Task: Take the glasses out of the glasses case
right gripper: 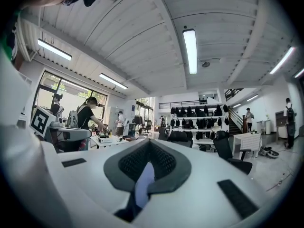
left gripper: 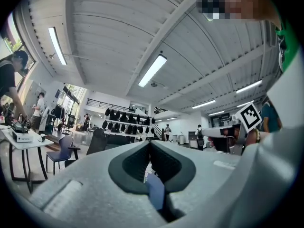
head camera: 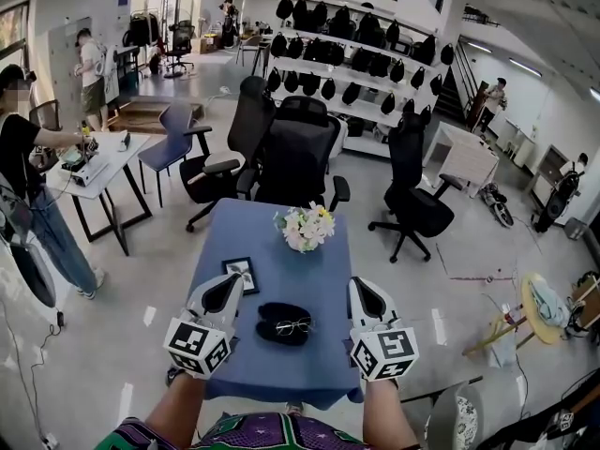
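From where I stand the glasses point(head camera: 293, 326) lie in the open glasses case point(head camera: 272, 314), left gripper point(head camera: 228, 289) and right gripper point(head camera: 365, 294) clenched empty either side of that case, so I'd open both, pin the case, then pinch the bridge gently

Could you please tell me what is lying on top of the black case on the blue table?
A pair of glasses lies on the case. What is beneath the glasses, and whether the case holds anything, cannot be seen.
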Demonstrator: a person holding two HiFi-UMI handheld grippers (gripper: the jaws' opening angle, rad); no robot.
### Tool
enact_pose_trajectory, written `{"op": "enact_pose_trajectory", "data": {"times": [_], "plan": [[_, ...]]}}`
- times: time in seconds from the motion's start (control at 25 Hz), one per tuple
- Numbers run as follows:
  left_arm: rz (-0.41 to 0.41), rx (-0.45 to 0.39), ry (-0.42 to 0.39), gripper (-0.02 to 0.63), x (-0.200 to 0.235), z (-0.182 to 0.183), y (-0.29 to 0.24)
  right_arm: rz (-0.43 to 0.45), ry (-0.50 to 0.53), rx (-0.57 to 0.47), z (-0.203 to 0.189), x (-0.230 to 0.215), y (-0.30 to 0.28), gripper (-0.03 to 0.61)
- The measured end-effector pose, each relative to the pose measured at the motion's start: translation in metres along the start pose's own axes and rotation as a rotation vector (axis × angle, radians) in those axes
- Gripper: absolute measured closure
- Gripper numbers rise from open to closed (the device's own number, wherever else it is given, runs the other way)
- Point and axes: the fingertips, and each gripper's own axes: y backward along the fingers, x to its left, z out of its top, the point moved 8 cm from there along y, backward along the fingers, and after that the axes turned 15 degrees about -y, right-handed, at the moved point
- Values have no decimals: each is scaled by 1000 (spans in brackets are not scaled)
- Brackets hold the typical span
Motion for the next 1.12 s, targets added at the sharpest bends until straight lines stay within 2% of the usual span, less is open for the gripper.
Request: {"op": "enact_pose_trajectory", "data": {"times": [0.16,0.32,0.36,0.44,0.52,0.76,0.96,1.12], "plan": [[-20,12,-1,597,-2,-2,-4,-3,-6,6,-2,-2,-1,577],[-77,35,11,595,-8,-11,-11,-4,-13,10,-9,-5,-3,577],[-95,35,14,581,-11,-12,-12,-4,-15,13,-10,-5,-3,577],[-129,30,24,477,-15,-12,-13,-5,-17,15,-11,-5,-2,577],[-153,32,24,456,-17,-12,-15,-6,-18,15,-11,-4,-2,577],[-192,56,2,454,-26,-15,-18,-12,-23,12,-12,-3,3,577],[-247,112,13,456,-40,-35,-29,-18,-28,26,-18,-5,4,577],[-260,119,17,457,-51,-51,-42,-19,-16,31,-23,-11,1,577]]}}
